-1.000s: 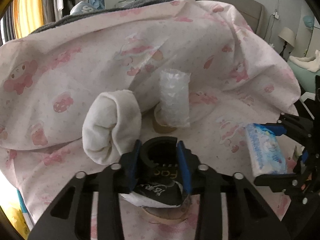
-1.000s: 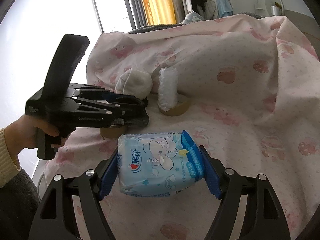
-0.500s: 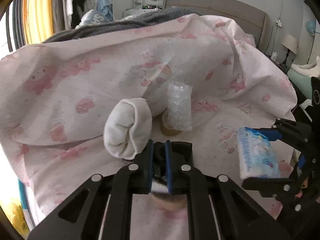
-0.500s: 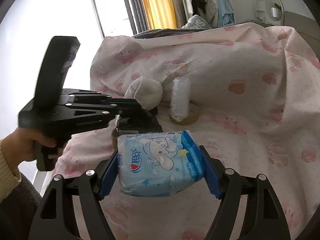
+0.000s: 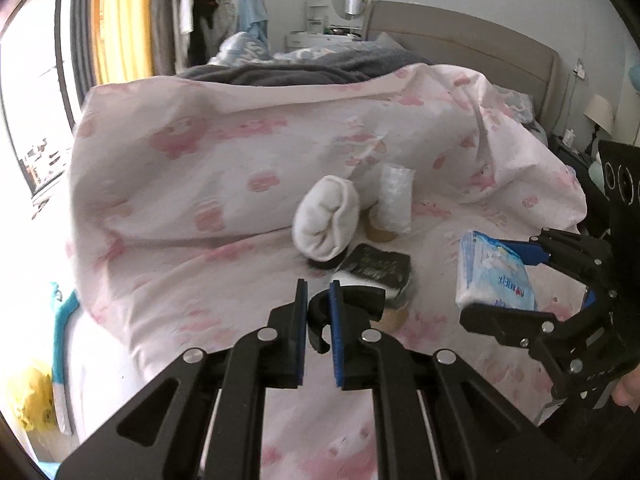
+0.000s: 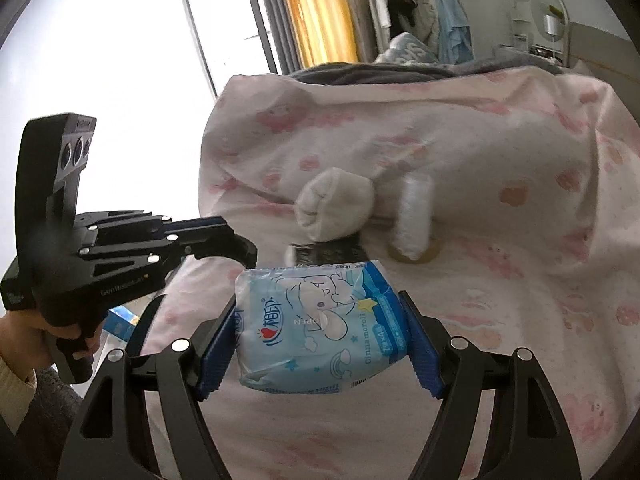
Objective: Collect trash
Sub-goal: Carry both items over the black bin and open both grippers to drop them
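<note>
My left gripper (image 5: 318,304) is shut on a black ring-shaped piece (image 5: 320,320), lifted above the bed; it shows from the side in the right wrist view (image 6: 240,246). My right gripper (image 6: 320,344) is shut on a blue tissue pack (image 6: 320,324), also seen in the left wrist view (image 5: 494,272). On the pink bedcover (image 5: 200,208) lie a black packet (image 5: 376,268) on a tape roll, a rolled white sock (image 5: 326,224) and a bubble-wrap roll (image 5: 395,198) standing on a second tape roll (image 5: 380,232).
The duvet rises in a hump behind the objects, with a grey blanket (image 5: 304,68) on top. The bed edge drops at the left by the window (image 6: 120,80). A headboard (image 5: 480,40) and a lamp (image 5: 598,110) stand at the right.
My left gripper shut on the black ring and pulled up and back from the black packet. The right gripper rose slightly, still holding the tissue pack.
</note>
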Demonstrator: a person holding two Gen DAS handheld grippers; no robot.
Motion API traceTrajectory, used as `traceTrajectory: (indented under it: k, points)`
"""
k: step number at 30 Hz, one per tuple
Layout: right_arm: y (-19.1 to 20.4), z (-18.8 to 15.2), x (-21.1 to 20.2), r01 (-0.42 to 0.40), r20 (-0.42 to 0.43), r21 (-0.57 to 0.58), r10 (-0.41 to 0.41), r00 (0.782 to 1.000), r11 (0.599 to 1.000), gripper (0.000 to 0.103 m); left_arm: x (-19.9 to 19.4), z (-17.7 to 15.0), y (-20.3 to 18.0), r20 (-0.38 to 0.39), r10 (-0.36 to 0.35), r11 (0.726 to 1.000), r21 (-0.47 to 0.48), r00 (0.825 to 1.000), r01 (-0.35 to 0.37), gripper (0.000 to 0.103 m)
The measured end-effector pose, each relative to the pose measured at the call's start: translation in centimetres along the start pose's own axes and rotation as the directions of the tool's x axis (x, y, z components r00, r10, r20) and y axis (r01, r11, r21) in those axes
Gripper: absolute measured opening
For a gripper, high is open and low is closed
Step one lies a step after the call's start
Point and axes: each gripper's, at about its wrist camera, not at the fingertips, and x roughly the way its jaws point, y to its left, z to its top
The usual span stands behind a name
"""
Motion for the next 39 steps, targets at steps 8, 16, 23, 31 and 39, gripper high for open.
traceTrajectory:
  k: [8,16,23,31,39]
  points:
    - [3.9,1.0,0.2,-0.023,-0.017,-0.045,0.022,1.000,0.999,0.076,-2.3,-2.9,3.1,-0.027,0.093,0.994,-0.047,0.995,-0.094,0.012]
    - [7.2,2.1,0.9,-0.064,-0.035,-0.060,0.062,0.997,0.996,0.076,-4.9,-5.2,6.6,-0.036,0.169,0.978,-0.121,0.985,-0.172,0.012]
    - [10.8,2.8,2.1,-0.105,-0.057,-0.100,0.100,0.993,0.989,0.076,-5.1,-8.9,10.2,-0.092,0.195,0.955,-0.207,0.976,-0.211,0.012]
    - [15.5,2.9,4.4,-0.147,-0.106,-0.162,0.131,0.986,0.976,0.076,-3.6,-12.4,13.7,-0.175,0.187,0.929,-0.288,0.967,-0.232,0.012]
    - [19.5,2.6,6.7,-0.190,-0.152,-0.189,0.163,0.975,0.963,0.076,-2.0,-16.9,17.2,-0.294,0.167,0.898,-0.349,0.941,-0.269,0.012]
